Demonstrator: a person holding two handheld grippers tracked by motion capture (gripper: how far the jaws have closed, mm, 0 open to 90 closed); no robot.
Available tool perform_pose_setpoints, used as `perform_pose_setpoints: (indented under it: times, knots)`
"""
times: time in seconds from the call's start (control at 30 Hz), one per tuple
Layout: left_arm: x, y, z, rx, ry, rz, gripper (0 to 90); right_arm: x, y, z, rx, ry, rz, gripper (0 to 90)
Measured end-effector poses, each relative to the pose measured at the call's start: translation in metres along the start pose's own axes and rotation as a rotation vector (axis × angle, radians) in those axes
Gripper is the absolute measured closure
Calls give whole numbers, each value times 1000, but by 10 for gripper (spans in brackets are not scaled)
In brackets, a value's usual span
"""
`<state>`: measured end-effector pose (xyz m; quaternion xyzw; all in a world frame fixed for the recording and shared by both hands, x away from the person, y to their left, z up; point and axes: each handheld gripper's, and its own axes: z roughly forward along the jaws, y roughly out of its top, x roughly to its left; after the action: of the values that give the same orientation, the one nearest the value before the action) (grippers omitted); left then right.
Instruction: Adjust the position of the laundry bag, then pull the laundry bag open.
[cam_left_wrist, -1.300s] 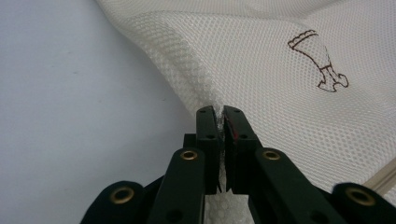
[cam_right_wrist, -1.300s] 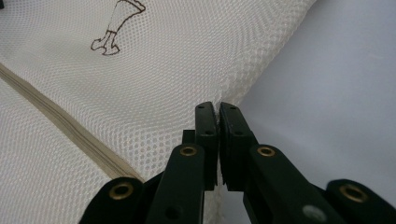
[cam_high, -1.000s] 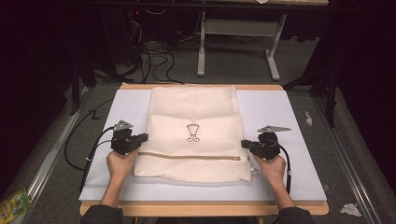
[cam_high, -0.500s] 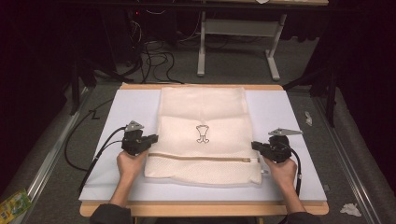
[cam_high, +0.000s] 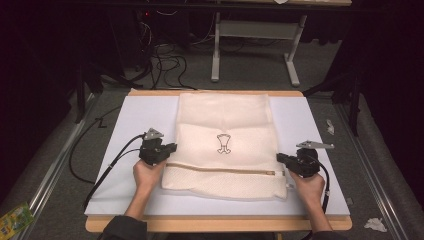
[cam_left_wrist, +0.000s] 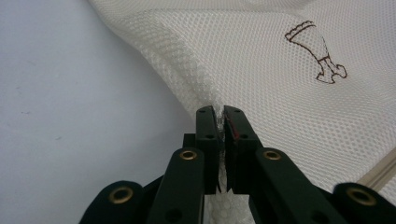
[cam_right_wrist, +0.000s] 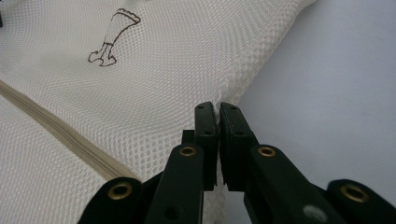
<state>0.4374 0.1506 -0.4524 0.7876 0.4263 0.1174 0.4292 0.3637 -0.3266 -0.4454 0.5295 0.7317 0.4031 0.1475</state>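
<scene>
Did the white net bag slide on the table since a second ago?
Yes. The net bag, pinched by the left gripper and right gripper, slid right: against the white board, more bare board now shows on its left.

Cream mesh bag (cam_high: 225, 145): open-weave netted cloth, matt, with a woven zip tape; white board (cam_high: 125, 125): smooth, matt; table edge (cam_high: 220, 224): pale wood; left gripper (cam_left_wrist: 220, 122): matt black plastic, brass-coloured rivets
</scene>
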Motion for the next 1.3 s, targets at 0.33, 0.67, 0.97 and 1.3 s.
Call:
perform_pose_setpoints:
  times: [0.33,0.67,0.97,1.3]
  knots:
    - [-2,-3,2,5,19,11,841,1,-2,2,17,-10,-4,869]
    - [-3,-5,0,13,27,28,824,-2,-5,6,34,-12,-4,850]
    - [-4,-9,1,24,65,58,772,-3,-9,9,34,-14,12,741]
    - [-11,-12,-10,-25,92,94,620,-3,-13,2,-22,-31,16,594]
